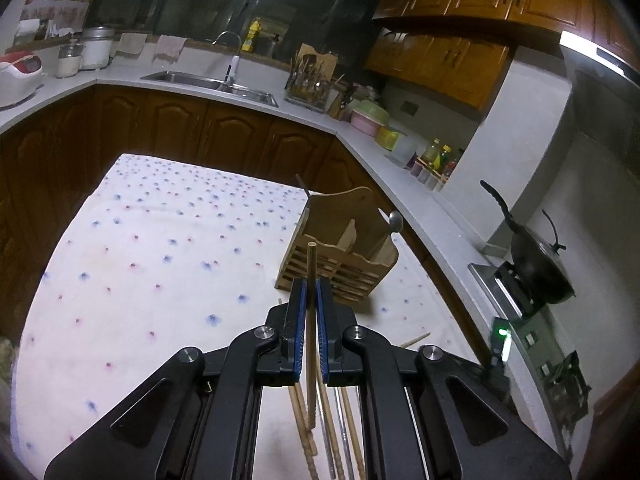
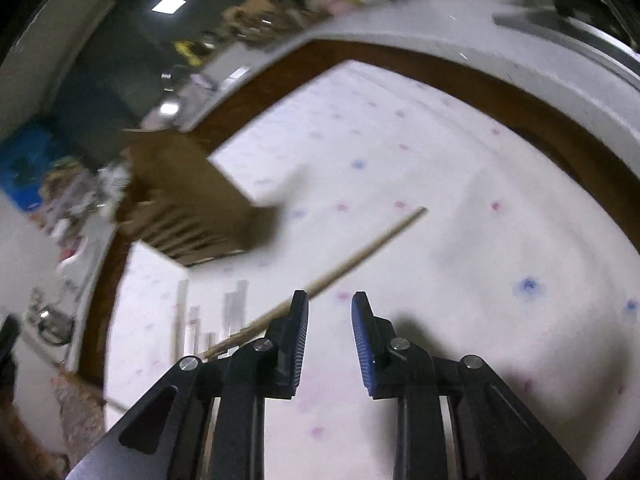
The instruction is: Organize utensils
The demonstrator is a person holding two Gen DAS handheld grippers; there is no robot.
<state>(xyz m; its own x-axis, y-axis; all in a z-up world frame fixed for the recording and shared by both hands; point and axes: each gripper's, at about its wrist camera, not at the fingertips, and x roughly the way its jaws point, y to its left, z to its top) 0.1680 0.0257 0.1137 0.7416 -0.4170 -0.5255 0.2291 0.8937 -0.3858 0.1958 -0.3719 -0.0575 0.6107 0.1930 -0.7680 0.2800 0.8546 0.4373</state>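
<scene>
R wrist view blurred; wooden utensil holder smeared, contents unreadable. Loose utensils under L tool cut off by its frame. L tool clamped on upright wooden chopstick, holder just beyond. R tool part open, nothing between pads; another chopstick flat on desk beside it. Desk wide open left.

The right wrist view is smeared: the wooden utensil holder shows as a brown blur, its slats barely readable, and the pale utensils below it are ghosted streaks. A chopstick slips behind the right gripper's near finger. In the left wrist view, the loose chopsticks run off the bottom edge, partly hidden by the left gripper.
</scene>
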